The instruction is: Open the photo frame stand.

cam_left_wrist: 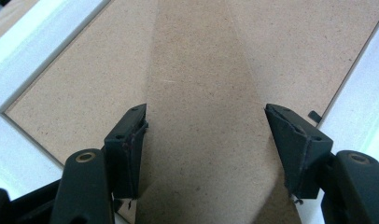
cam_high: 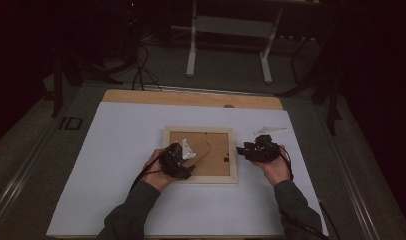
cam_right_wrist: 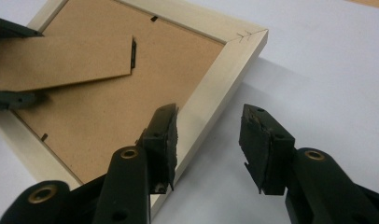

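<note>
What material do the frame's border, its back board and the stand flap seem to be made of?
Border: probably light unpainted wood; a mitred corner joint and faint grain show, finish matt.
Back board: looks like brown fibreboard or hardboard, with a speckled, dull, even surface.
Stand flap: apparently the same brown board, thin and flat, between the left gripper jaws.

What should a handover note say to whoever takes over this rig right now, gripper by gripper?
Left gripper: open, its jaws either side of the fibreboard stand flap on the frame's back; whether they touch it is unclear.
Right gripper: open, jaws straddling the frame's right rail, not closed on it.
Picture frame: face down on the white mat, backing board in place.
Done: both grippers positioned at the frame.
Left: probably grip the rail to steady it, then work the flap.
</note>
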### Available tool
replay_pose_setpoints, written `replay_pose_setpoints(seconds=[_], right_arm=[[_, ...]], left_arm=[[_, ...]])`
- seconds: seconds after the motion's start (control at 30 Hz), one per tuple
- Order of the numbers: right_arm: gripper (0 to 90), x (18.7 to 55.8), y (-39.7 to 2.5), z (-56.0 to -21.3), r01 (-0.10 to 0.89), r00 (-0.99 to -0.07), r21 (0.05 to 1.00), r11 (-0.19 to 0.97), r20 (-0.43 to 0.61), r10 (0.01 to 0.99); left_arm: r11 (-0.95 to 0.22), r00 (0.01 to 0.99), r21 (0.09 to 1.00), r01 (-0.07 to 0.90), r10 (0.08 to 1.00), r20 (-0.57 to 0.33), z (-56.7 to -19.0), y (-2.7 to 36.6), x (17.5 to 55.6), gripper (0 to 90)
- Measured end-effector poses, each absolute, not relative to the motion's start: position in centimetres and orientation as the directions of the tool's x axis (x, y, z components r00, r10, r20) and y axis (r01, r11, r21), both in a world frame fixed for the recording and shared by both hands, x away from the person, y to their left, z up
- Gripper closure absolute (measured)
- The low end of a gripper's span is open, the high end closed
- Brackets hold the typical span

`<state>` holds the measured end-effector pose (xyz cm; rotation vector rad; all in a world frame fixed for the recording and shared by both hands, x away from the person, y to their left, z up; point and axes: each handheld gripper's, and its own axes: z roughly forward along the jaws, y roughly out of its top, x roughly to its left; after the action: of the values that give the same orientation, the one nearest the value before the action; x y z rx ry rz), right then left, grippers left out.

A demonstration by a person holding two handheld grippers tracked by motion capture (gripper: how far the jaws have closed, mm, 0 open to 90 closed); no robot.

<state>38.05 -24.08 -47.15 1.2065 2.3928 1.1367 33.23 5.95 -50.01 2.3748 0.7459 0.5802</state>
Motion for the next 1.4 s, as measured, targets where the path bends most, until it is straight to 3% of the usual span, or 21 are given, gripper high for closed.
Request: replay_pose_setpoints(seconds=[0.6, 1.4], right_arm=[[50.5, 39.2, -23.4, -47.6, 0.620, -0.639, 0.682, 0.389, 0.151, 0.754], [50.7, 40.5, -23.1, -47.5, 0.689, -0.619, 0.651, 0.317, 0.301, 0.726]], left_arm=[[-0.697, 0.717, 0.646, 0.311, 0.618, 0.321, -49.7, 5.5, 31.7, 36.0], [-0.715, 0.677, 0.664, 0.217, 0.601, 0.426, -49.5, 5.3, 30.0, 36.1]])
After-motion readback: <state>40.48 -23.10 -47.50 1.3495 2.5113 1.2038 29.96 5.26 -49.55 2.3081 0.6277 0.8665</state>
